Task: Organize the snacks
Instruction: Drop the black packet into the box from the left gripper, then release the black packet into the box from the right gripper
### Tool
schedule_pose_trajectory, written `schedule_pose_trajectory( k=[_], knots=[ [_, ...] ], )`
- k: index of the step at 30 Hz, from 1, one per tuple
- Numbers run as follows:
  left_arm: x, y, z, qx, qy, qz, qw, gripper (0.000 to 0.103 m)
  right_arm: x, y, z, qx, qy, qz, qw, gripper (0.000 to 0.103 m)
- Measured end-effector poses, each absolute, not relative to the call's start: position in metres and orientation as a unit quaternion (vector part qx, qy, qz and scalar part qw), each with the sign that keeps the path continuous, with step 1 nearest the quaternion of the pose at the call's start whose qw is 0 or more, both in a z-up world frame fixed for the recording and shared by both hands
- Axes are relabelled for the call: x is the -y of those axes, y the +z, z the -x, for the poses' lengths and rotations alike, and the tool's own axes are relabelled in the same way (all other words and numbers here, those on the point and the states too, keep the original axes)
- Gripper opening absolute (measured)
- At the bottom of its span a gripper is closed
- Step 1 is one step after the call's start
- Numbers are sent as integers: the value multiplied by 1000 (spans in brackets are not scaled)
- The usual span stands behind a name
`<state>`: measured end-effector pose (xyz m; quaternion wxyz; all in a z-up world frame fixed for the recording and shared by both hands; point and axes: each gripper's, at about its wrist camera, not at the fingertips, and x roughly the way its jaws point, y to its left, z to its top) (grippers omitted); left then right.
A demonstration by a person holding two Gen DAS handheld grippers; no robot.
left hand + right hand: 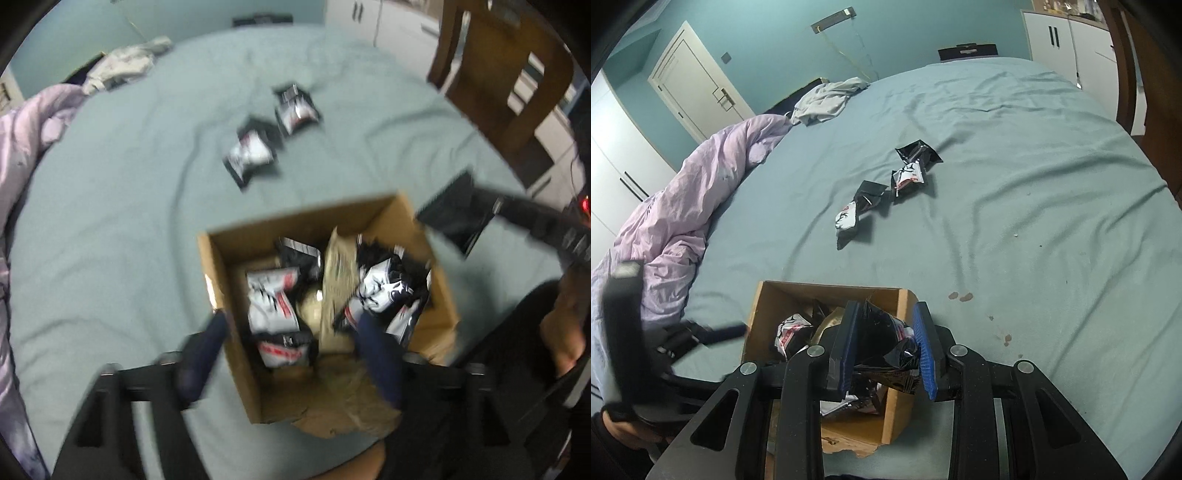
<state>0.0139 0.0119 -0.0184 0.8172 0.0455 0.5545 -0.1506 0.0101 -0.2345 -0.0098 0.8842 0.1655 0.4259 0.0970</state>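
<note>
Right now the right gripper [886, 343], with its blue ribbed pads, is pinching a crumpled black foil snack packet [884, 341] between its jaws, holding it just above the open brown cardboard box [903, 398] that is sitting on the pale green bedsheet [1015, 192]. Inside the box, several more black-and-white snack packets with red labels [271, 302] are lying in a loose heap, together with a tan paper wrapper [338, 277] leaning between them.

The left gripper [291, 328] is hovering over the same box, its jaws spread wide and holding nothing: one dark blue finger [205, 354] is hanging outside the box's left wall, while the other is sitting over the packets inside. The left wrist view is blurred, so finer detail there is hard to read. From the right wrist view, the left gripper is showing as a dark blur at the left of the box.

Farther up the sheet, well apart from the box, a few loose snack packets [908, 177] are lying close together in a small group; how many exactly is hard to tell, as some are overlapping. A rumpled lilac duvet [687, 192] is bunching along the left side of the bed, and a grey garment [827, 99] is lying near its far end. A brown wooden chair [502, 85] is standing just beside the bed on the right.
</note>
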Motion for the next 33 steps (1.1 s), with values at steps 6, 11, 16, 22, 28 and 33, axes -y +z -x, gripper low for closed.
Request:
schedule_pose_trajectory(
  k=[6,11,16,22,28,33],
  knots=[
    [-28,11,-8,-510,-119,-45,851,85,221,-6,0,-412,137,-150,888,28],
    [-28,3,-8,-517,-93,-66,849,85,195,-15,-2,-441,147,-83,881,28],
    [-28,-5,-9,-528,-80,-81,842,85,169,-27,-6,-475,173,-39,862,30],
    [-26,-10,-8,-535,-76,-88,837,85,174,-17,-15,-470,205,-84,855,43],
    [-25,-11,-9,-536,-75,-90,836,86,216,4,-8,-398,138,-136,897,81],
    [-22,-11,-8,-536,-78,-92,836,86,241,7,-9,-387,84,-154,905,87]
  ],
)
